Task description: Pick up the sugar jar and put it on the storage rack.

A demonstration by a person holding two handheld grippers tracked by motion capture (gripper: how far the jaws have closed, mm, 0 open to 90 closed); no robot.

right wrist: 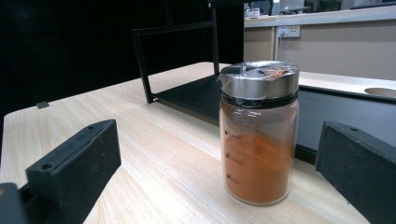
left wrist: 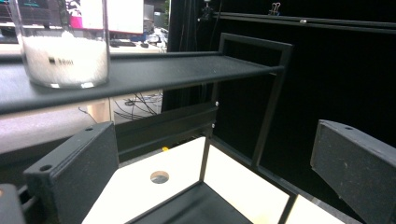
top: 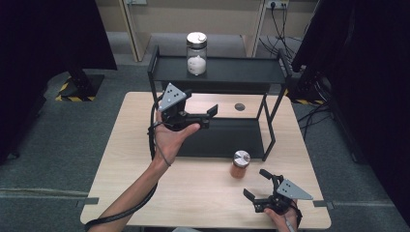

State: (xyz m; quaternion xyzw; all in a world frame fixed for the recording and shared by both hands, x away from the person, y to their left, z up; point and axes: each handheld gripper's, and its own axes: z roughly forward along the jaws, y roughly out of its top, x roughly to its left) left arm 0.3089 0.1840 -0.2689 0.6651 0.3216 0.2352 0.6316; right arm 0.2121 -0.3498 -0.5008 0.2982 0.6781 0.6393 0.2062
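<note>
Standing upright on the pale wooden table before the black two-tier metal rack, the steel-lidded glass jar of orange powder is found nearest the empty, wide-open right gripper, while the left gripper, likewise open, is held beneath the upper shelf.

Orange-powder jar upright on table; white-powder jar upright on shelf.

My counter sits on grey carpet; cables hang from a wall socket behind.
</note>
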